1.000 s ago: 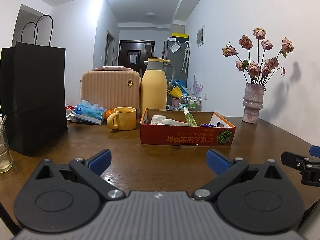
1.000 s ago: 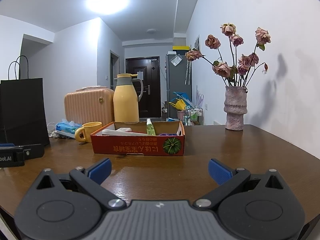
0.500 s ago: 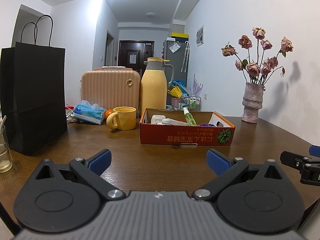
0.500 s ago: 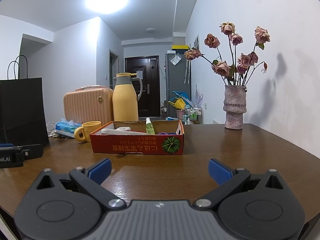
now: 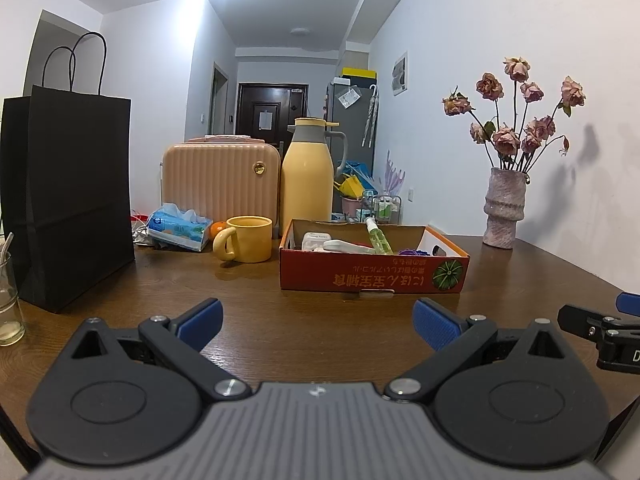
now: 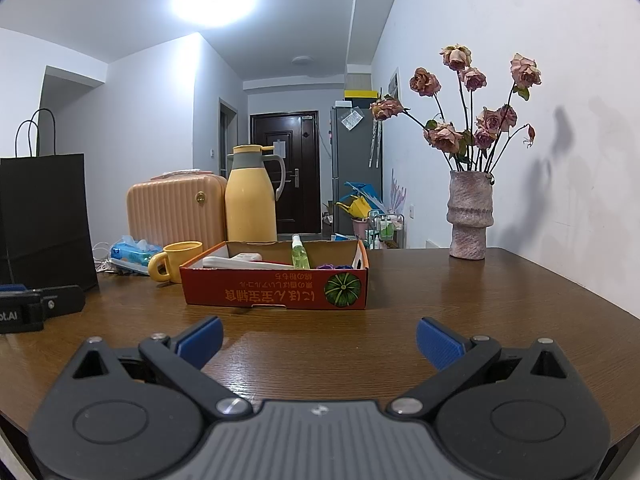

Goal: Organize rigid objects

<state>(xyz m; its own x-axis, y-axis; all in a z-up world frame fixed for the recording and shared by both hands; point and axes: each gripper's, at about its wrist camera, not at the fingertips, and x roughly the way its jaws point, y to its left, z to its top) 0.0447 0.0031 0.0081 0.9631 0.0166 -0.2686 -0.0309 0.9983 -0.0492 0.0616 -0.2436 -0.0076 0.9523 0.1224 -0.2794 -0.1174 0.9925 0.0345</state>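
A shallow red cardboard box (image 5: 372, 276) (image 6: 276, 290) sits mid-table, holding a green spray bottle (image 5: 376, 236) (image 6: 299, 255), a white flat item (image 5: 344, 246) (image 6: 240, 263) and small purple pieces (image 5: 424, 252). My left gripper (image 5: 318, 322) hovers open over the near table, well short of the box, nothing between its blue pads. My right gripper (image 6: 320, 338) is likewise open and empty, in front of the box. Each gripper's tip shows at the edge of the other's view.
A yellow mug (image 5: 248, 239) (image 6: 176, 261), yellow thermos (image 5: 307, 178) (image 6: 251, 200), pink case (image 5: 220, 180), tissue pack (image 5: 178, 230) and black paper bag (image 5: 68, 196) stand left and behind. A vase of dried roses (image 5: 503, 216) (image 6: 470, 220) stands far right. A glass (image 5: 8, 300) is at the left edge.
Both views have barely shifted; the grippers stay open and nothing on the table has moved.
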